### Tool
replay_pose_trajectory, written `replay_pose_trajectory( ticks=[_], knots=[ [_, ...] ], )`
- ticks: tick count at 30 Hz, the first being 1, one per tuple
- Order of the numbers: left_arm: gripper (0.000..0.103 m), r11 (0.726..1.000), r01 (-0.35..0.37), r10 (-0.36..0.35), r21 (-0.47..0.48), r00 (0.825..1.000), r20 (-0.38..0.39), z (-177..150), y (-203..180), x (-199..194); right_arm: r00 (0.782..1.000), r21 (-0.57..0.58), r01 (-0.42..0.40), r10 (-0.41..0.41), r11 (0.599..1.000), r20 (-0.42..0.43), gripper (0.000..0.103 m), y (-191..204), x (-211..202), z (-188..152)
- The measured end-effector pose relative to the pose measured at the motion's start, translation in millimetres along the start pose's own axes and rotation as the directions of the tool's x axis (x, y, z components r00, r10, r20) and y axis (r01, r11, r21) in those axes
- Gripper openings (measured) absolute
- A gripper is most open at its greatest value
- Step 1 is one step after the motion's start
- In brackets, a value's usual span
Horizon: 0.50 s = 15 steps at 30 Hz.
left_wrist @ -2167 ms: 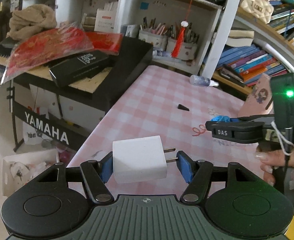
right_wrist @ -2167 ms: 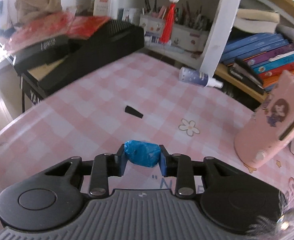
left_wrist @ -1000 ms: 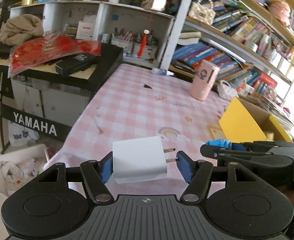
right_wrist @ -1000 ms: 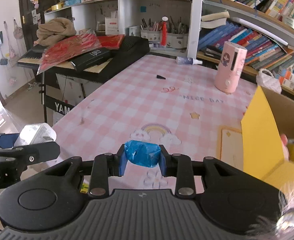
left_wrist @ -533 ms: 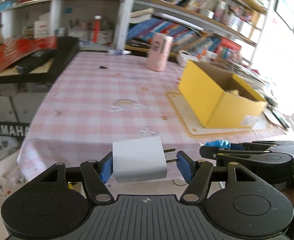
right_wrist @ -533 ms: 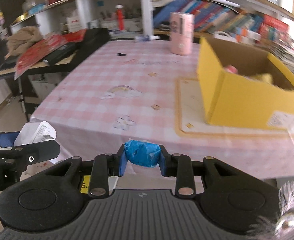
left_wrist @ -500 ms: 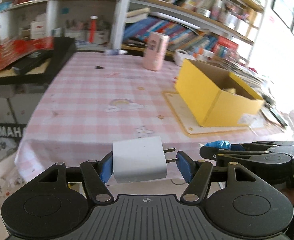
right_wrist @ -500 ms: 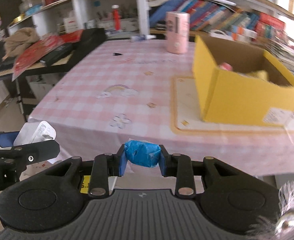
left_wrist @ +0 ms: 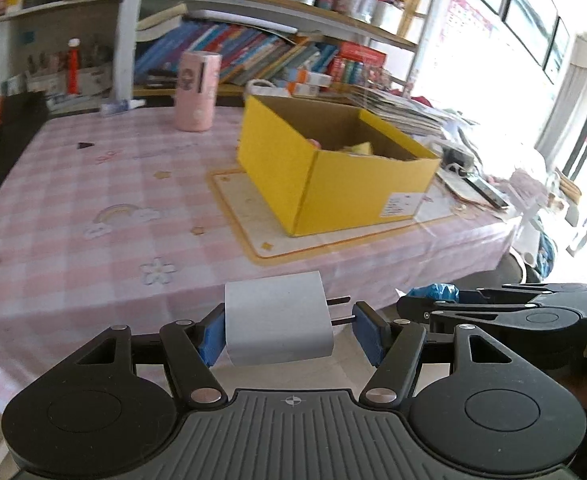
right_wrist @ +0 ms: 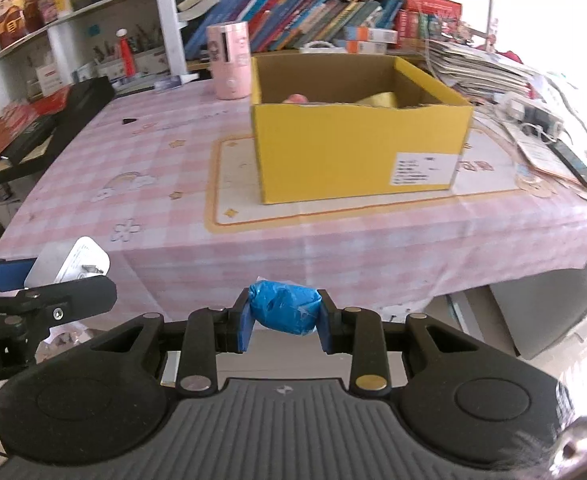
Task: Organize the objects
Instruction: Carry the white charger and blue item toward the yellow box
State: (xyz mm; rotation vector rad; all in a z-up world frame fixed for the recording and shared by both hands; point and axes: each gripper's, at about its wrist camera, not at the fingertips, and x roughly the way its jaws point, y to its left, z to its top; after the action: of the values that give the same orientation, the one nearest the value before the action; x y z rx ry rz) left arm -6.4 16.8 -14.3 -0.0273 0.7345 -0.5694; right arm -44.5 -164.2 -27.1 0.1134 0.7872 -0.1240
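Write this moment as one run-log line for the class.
left gripper: shut on white plug adapter | right gripper: shut on blue wrapped candy | both off table edge, facing open yellow box

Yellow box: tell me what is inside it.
Inside the yellow box, a pink object and a yellow object peek above the front wall; anything lower is hidden.

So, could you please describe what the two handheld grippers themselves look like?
Both match: the left gripper and right gripper have a dark grey ribbed body, black linkage arms with silver pivot screws, round black discs on either side, and blue finger pads. White lettering ending ".AI" marks the left gripper's side in the right wrist view.
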Motion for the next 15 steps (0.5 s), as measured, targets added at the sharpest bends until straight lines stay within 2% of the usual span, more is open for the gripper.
replay_pose_trajectory(
  ticks=[8,15],
  knots=[
    [0.065,0.998,0.040,-0.039,0.039,0.999,-0.022,13,-28,27,0.999,0.051,0.037,-0.036,0.998,-0.009,0.029,-38,4,5],
    [0.065,0.999,0.036,-0.035,0.040,0.999,-0.016,28,-47,47,0.999,0.045,0.034,-0.033,0.998,-0.018,0.029,-65,17,23]
  ],
)
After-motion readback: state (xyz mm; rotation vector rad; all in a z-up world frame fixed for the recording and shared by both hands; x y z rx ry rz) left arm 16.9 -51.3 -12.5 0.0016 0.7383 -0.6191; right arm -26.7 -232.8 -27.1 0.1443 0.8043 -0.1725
